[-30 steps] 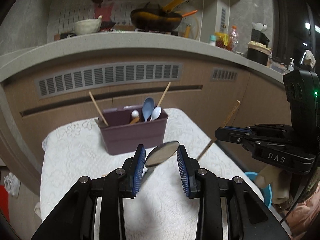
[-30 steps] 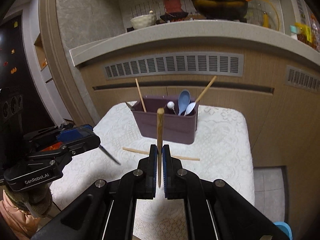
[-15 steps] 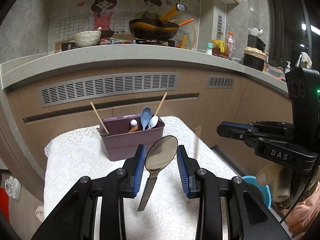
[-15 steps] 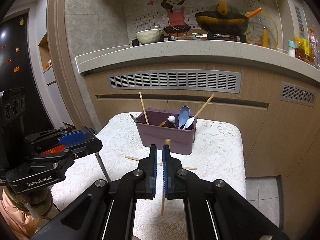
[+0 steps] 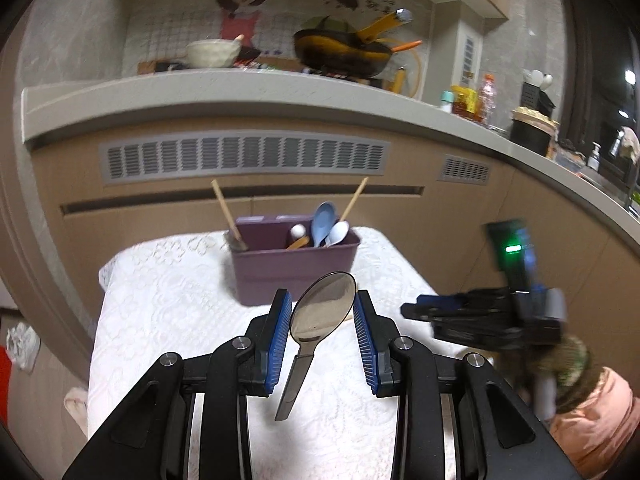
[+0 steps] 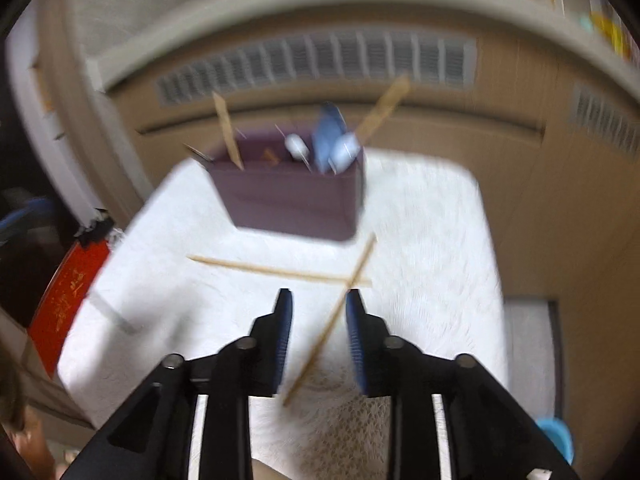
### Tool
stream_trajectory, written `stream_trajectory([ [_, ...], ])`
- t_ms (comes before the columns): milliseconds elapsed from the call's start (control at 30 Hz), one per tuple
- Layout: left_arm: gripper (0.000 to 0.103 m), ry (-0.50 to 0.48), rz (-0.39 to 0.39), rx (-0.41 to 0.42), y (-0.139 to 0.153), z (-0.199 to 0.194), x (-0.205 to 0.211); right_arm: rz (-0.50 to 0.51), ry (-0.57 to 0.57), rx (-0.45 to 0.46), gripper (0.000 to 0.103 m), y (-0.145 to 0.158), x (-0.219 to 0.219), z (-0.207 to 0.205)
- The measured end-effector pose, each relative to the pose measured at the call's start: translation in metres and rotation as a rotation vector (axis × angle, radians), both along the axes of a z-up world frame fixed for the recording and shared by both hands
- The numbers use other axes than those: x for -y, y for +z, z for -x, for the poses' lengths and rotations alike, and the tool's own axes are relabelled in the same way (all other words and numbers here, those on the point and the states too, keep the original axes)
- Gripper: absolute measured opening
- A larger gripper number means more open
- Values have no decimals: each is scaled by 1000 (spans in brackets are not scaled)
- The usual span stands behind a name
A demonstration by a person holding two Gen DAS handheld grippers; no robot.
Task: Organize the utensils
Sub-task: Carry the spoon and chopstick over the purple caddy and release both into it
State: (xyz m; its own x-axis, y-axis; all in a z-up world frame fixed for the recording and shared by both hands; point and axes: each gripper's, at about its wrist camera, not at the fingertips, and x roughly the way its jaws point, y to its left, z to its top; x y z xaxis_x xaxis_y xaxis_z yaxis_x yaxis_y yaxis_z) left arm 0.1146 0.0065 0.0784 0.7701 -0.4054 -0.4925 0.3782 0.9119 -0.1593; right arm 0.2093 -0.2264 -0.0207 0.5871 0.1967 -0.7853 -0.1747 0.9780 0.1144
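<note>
Left gripper clamped on metal spoon. Right gripper opening around 1 chopstick; 2 chopsticks only in right view.

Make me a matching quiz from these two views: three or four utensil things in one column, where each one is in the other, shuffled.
Things:
1. metal spoon
2. blue spoon
3. loose chopstick
4. flat chopstick

Places:
A. lying on the white cloth, crossed by another stick
B. standing in the purple bin
C. between the left gripper pads
D. slanting between the opening right gripper jaws

Pairs: 1-C, 2-B, 3-D, 4-A
</note>
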Motion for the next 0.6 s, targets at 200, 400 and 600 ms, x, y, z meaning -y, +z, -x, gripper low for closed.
stream_trajectory([
  [200,33,17,14,-18,-10,-10,-15,44,-144,-103,27,-51,-9,-62],
  [400,33,21,21,-30,-14,-14,-21,135,-182,-118,27,-71,-28,-89],
  [600,33,17,20,-36,-15,-11,-21,65,-95,-127,6,-62,-20,-70],
])
